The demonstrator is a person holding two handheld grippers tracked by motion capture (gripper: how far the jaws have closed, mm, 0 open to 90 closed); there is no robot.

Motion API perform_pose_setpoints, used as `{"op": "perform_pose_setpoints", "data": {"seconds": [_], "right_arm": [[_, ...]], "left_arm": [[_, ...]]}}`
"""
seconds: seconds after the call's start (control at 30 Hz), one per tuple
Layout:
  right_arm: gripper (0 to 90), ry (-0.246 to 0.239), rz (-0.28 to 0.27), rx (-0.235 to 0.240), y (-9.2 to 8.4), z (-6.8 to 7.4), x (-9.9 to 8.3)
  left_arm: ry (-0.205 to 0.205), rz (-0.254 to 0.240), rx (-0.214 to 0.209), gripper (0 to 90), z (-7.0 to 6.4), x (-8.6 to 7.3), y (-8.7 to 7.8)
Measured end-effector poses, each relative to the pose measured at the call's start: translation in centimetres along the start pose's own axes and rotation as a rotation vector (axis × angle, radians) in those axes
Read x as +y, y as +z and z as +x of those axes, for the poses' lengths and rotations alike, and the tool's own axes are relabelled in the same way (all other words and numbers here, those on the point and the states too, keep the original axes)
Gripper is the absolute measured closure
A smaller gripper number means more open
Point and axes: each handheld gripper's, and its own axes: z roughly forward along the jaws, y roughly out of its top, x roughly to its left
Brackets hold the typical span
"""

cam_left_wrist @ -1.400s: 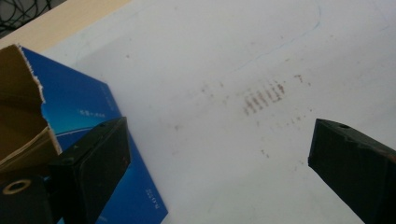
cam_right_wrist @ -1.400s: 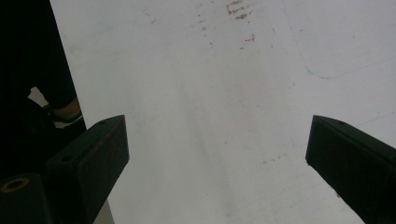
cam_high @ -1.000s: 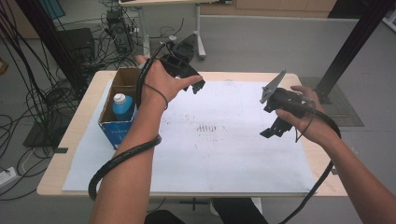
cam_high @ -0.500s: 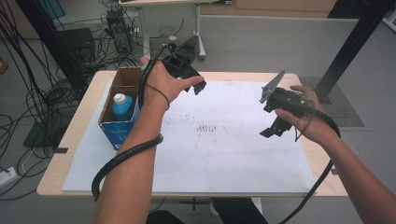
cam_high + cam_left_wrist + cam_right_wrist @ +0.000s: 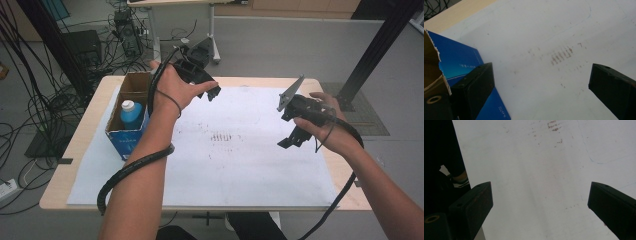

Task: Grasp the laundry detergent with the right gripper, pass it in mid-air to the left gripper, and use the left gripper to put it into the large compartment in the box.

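We hold both grippers above the sheet (image 5: 240,165), left gripper (image 5: 212,94) near the box (image 5: 131,137), right gripper (image 5: 290,140) apart; both jaws wide, empty.

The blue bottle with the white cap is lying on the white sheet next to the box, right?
Not quite. The blue bottle with the white cap stands inside the box, not on the white sheet. The high view shows it.

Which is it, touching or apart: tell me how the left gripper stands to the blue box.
Apart. In the left gripper view the left gripper has open jaws with white sheet between them, and the blue box lies beyond its jaw, lower down.
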Motion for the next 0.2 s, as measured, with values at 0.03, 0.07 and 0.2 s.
{"op": "perform_pose_setpoints", "data": {"seconds": [0.03, 0.07, 0.2], "right_arm": [[5.9, 0.001, 0.000, 0.000, -0.01, 0.03, -0.01], [6.0, 0.002, -0.003, 0.001, 0.02, 0.05, -0.03], [5.7, 0.000, -0.005, -0.011, 0.02, 0.11, -0.16]], "left_arm": [[0.000, 0.000, 0.000, 6.9, -0.05, 0.01, -0.01], [0.001, -0.001, 0.001, 6.9, -0.09, 0.02, -0.01], [0.007, 0.003, 0.001, 6.9, -0.24, 0.05, -0.02]]}}
